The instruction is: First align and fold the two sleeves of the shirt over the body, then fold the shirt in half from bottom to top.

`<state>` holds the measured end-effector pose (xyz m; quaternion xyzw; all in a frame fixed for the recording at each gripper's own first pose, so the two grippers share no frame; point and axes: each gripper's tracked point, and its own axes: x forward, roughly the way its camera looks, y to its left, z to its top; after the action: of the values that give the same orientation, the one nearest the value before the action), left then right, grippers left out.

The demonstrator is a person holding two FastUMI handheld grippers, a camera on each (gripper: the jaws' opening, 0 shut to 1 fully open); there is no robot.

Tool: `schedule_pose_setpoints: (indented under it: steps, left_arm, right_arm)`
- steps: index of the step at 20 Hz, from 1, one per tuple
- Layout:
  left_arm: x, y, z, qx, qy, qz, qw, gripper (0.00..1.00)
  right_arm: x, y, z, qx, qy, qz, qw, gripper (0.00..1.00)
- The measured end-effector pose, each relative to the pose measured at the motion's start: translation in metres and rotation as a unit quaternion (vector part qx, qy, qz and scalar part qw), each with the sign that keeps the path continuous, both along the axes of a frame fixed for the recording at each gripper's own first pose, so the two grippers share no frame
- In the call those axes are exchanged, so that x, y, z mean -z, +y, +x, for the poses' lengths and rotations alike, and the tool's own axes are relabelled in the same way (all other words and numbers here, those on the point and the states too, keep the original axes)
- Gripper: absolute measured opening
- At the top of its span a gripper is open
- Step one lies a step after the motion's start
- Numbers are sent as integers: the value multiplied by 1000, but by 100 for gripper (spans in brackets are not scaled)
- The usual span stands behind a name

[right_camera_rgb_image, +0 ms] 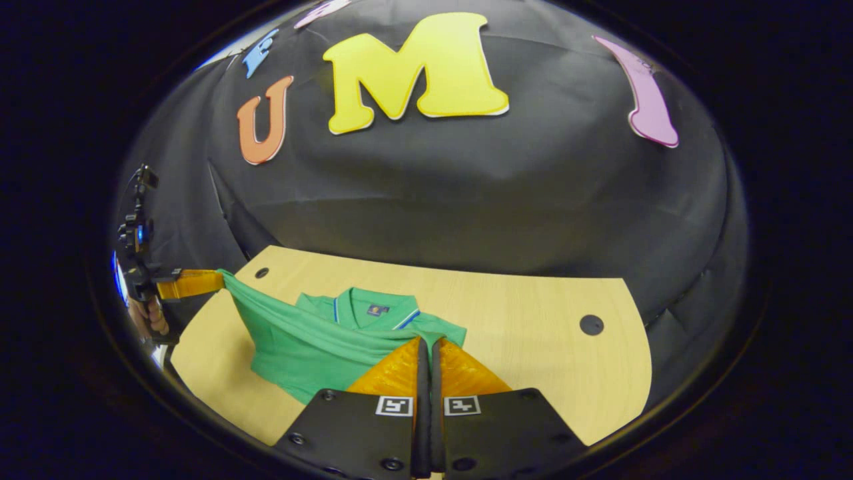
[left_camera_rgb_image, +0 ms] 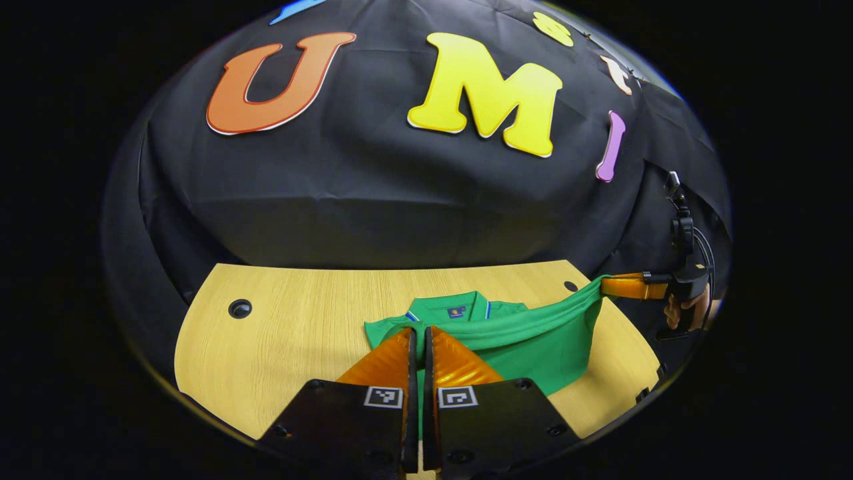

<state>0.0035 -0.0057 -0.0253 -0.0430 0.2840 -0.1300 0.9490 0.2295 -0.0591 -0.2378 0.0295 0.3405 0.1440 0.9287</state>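
Observation:
A green polo shirt [left_camera_rgb_image: 526, 333] lies on the wooden table [left_camera_rgb_image: 300, 320], its collar [left_camera_rgb_image: 453, 308] toward the booth wall. My left gripper [left_camera_rgb_image: 418, 329] is shut on a pinch of the green cloth at its fingertips. Off to the right, my right gripper [left_camera_rgb_image: 605, 287] is shut on another corner of the cloth, lifted off the table, so the fabric hangs taut between the two. In the right gripper view, the right gripper [right_camera_rgb_image: 426, 340] clamps the shirt [right_camera_rgb_image: 300, 333], and the left gripper [right_camera_rgb_image: 220, 279] holds the far corner up. The collar [right_camera_rgb_image: 373, 308] lies flat.
The table [right_camera_rgb_image: 533, 320] has a round dark hole [right_camera_rgb_image: 591, 325] on one side and another hole [left_camera_rgb_image: 240, 309] on the other. A hand [left_camera_rgb_image: 683, 312] holds the far gripper beyond the table's edge. Black cloth wall stands behind the table.

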Motion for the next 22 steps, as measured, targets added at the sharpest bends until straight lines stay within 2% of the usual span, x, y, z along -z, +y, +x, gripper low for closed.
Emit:
schedule_pose_setpoints:
  steps: [3,4,5,8,12,15,17,18,19,22]
  left_arm:
    - [18,11,24,-9,-2,9,1000,5]
    - [23,13,30,-11,0,13,1000,12]
    - [32,15,36,-11,2,18,1000,5]
    - [49,20,54,-16,3,33,999,5]
    - [77,18,75,-25,3,41,999,5]
    - [95,23,94,-59,-12,56,997,6]
    - [112,16,96,-70,-1,60,996,7]
    - [120,14,94,-77,8,68,995,11]
    - [124,14,90,-84,18,77,993,20]
    - [113,15,82,-99,9,76,992,71]
  right_arm:
    - [21,2,21,3,0,-20,1000,2]
    - [26,6,27,2,-3,-21,1000,5]
    - [31,9,34,2,-6,-23,1000,2]
    - [55,15,52,6,-4,-29,1000,0]
    - [85,20,71,13,-1,-44,999,2]
    - [97,18,86,24,-9,-56,998,2]
    - [113,18,90,33,-4,-58,998,11]
    - [117,15,87,36,0,-66,997,22]
    - [117,14,86,42,-1,-66,997,39]
    - [98,8,81,75,-26,-66,995,89]
